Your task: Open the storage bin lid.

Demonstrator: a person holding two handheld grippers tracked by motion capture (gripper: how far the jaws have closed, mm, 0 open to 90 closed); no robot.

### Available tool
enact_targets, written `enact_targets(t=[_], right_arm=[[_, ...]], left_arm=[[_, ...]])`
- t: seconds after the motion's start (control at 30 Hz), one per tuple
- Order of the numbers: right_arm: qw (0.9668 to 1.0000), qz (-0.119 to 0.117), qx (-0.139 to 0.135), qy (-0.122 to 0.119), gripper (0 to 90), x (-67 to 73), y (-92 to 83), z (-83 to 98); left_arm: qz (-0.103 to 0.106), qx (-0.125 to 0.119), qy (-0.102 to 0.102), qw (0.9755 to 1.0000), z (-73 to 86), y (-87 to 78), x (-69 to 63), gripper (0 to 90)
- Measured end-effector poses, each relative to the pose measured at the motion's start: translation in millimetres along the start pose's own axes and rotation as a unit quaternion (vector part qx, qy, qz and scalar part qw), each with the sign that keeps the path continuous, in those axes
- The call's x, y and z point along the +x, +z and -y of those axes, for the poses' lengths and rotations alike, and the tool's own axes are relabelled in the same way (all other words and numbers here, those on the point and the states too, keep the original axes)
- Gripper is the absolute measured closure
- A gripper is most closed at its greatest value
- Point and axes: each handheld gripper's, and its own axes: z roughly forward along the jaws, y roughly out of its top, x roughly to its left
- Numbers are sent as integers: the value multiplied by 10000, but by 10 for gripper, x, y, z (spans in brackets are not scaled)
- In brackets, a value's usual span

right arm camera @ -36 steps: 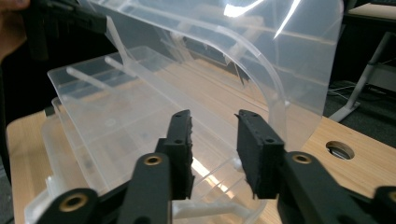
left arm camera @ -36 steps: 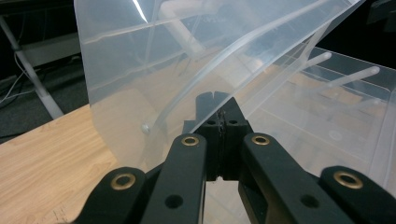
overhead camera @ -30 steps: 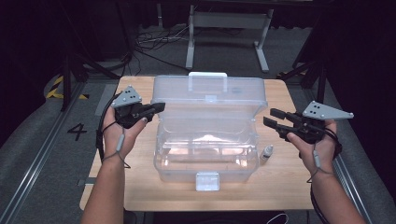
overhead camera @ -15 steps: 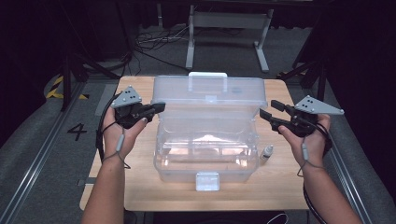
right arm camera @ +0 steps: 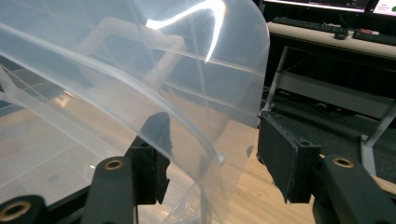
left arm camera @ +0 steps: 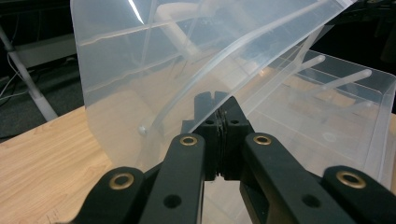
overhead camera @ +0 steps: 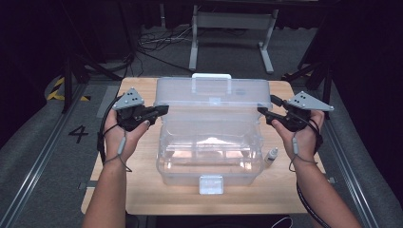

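High view is showing me pinching the clear plastic box's (overhead camera: 209, 161) raised lid (overhead camera: 214, 97) with my left gripper (overhead camera: 159, 110), my right gripper (overhead camera: 267, 110) straddling its opposite edge, jaws having just been closing yet apparently not pressing, a small dropper bottle (overhead camera: 271, 156) standing beside the box on the wooden table (overhead camera: 142, 190).

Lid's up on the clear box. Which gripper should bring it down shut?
Left, probably. The left gripper is already clamped on the lid edge. The right gripper, jaws just eased slightly closed, straddles the opposite edge without pinching it, so it must close first.
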Motion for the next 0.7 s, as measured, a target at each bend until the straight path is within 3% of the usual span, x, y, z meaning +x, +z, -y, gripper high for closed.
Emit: enact_targets(t=[0.27, 0.5, 0.7], right_arm=[[9998, 182, -58, -66, 486, 3, 54, 6], [9998, 120, -130, 39, 592, 1, 63, 20], [9994, 144, -300, 39, 602, 7, 22, -1]], left_arm=[[4, 9, 21, 10000, 0, 1, -2, 885], [91, 88, 61, 9999, 4, 31, -15, 889], [99, 128, 95, 9998, 4, 53, -22, 884]])
